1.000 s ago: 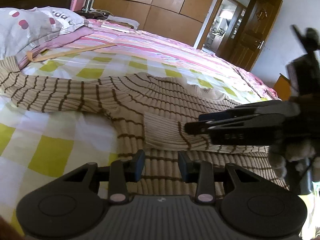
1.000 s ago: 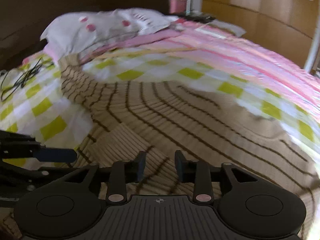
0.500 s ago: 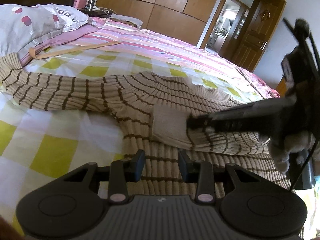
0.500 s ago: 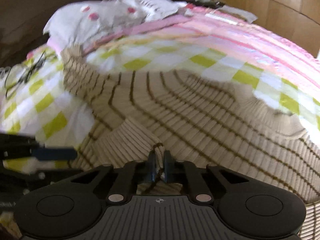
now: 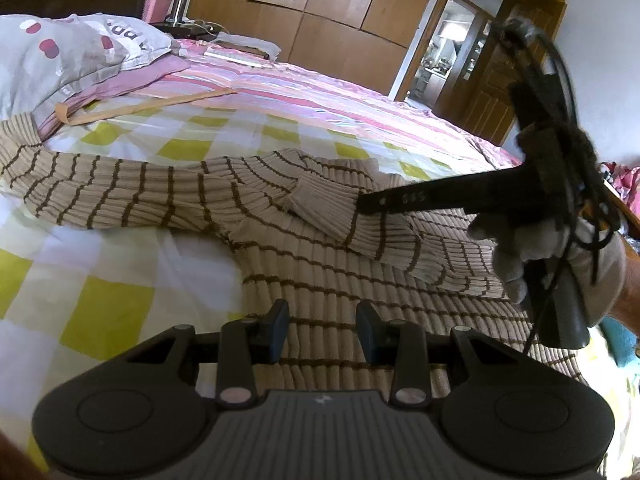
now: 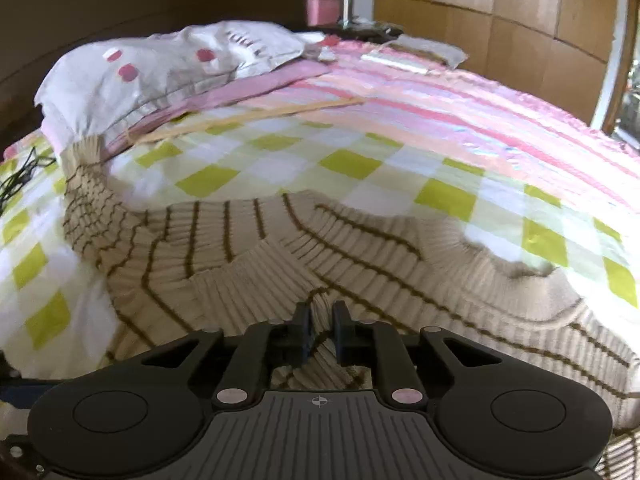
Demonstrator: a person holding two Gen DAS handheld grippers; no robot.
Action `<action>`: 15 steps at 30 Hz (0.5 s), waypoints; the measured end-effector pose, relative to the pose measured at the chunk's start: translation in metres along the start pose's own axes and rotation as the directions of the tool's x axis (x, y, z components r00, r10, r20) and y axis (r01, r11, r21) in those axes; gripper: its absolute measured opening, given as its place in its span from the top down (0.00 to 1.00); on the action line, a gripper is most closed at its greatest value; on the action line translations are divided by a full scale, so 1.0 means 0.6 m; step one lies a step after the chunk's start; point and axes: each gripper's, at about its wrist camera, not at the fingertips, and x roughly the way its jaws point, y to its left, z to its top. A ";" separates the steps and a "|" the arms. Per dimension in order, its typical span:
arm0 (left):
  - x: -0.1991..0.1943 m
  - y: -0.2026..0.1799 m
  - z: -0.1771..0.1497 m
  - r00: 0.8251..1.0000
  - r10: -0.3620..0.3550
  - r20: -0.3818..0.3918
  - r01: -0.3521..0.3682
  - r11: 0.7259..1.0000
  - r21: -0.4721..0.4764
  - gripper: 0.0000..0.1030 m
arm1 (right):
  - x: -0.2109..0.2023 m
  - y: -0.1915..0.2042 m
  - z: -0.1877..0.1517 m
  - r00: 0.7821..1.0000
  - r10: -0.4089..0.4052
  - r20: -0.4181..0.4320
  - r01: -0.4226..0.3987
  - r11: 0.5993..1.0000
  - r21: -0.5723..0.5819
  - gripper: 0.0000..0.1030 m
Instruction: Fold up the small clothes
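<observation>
A beige ribbed sweater with brown stripes point(image 5: 320, 248) lies spread on the bed, one sleeve stretched out to the left. My right gripper point(image 6: 320, 320) is shut on the ribbed cuff of the other sleeve point(image 5: 324, 208), which it holds folded over the sweater's body; it also shows in the left wrist view point(image 5: 362, 205). My left gripper point(image 5: 322, 332) is open and empty, low over the sweater's lower part. The sweater fills the near part of the right wrist view point(image 6: 280, 256).
The bed has a yellow-and-white checked sheet point(image 5: 100, 304) and a pink striped cover point(image 5: 312, 96). Pillows point(image 5: 68, 56) lie at the head. A wooden wardrobe point(image 5: 320, 8) and an open door point(image 5: 452, 44) stand behind.
My right gripper has shut on the sleeve cuff and carried it up and to the left across the sweater's body. My left gripper has stayed open and nearly still.
</observation>
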 end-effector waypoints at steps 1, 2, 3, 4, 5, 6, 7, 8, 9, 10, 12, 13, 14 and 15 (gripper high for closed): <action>0.000 0.000 0.000 1.000 -0.001 -0.001 0.001 1.000 -0.001 0.60 | -0.009 -0.002 0.000 1.000 -0.004 0.013 0.004 1.000 0.013 0.85; 0.000 0.001 0.000 1.000 -0.003 -0.001 0.003 1.000 -0.002 0.60 | -0.023 -0.003 -0.001 0.999 -0.001 0.035 0.000 1.000 0.021 0.84; 0.001 0.001 0.000 1.000 -0.003 -0.002 0.003 1.000 -0.003 0.59 | -0.035 -0.002 -0.002 0.998 0.003 0.057 -0.004 1.000 0.022 0.84; 0.001 0.001 0.000 1.000 -0.002 -0.002 0.002 1.000 -0.003 0.59 | -0.051 0.001 -0.005 0.997 0.011 0.078 -0.012 1.000 0.018 0.83; 0.001 0.001 0.000 1.000 -0.002 -0.001 0.002 1.000 -0.003 0.59 | -0.061 0.003 -0.007 0.996 0.021 0.089 -0.022 1.000 0.018 0.81; 0.000 0.000 0.000 1.000 -0.002 0.001 0.002 1.000 -0.002 0.59 | -0.073 0.006 -0.014 0.995 0.033 0.095 -0.036 0.999 0.020 0.81; 0.000 -0.001 0.000 1.000 -0.002 0.003 0.002 1.000 -0.001 0.59 | -0.080 0.008 -0.022 0.995 0.039 0.097 -0.041 0.999 0.023 0.80; -0.001 -0.001 0.000 1.000 -0.002 0.004 0.002 1.000 -0.001 0.59 | -0.085 0.008 -0.032 0.995 0.041 0.095 -0.044 0.999 0.031 0.80; -0.002 -0.002 0.000 1.000 -0.002 0.006 0.002 1.000 0.001 0.59 | -0.086 0.007 -0.043 0.996 0.042 0.085 -0.046 0.998 0.044 0.80; -0.002 -0.004 -0.001 1.000 -0.001 0.007 0.001 1.000 0.004 0.59 | -0.081 0.003 -0.056 0.998 0.037 0.059 -0.041 0.997 0.059 0.79; -0.001 -0.006 -0.002 1.000 0.003 0.006 -0.003 1.000 0.010 0.59 | -0.064 -0.005 -0.077 1.000 0.008 -0.009 -0.007 0.996 0.089 0.79; 0.000 -0.007 -0.002 1.000 0.004 0.006 -0.004 1.000 0.013 0.59 | -0.053 -0.012 -0.088 0.999 0.010 -0.045 -0.005 0.994 0.110 0.79; -0.001 -0.008 -0.003 1.000 0.004 0.006 -0.005 1.000 0.015 0.59 | -0.058 -0.016 -0.094 1.000 0.018 -0.017 -0.015 0.992 0.128 0.79; 0.000 -0.009 -0.003 1.000 0.004 0.006 -0.004 1.000 0.018 0.59 | -0.064 -0.018 -0.093 1.000 0.021 -0.019 -0.018 0.990 0.141 0.79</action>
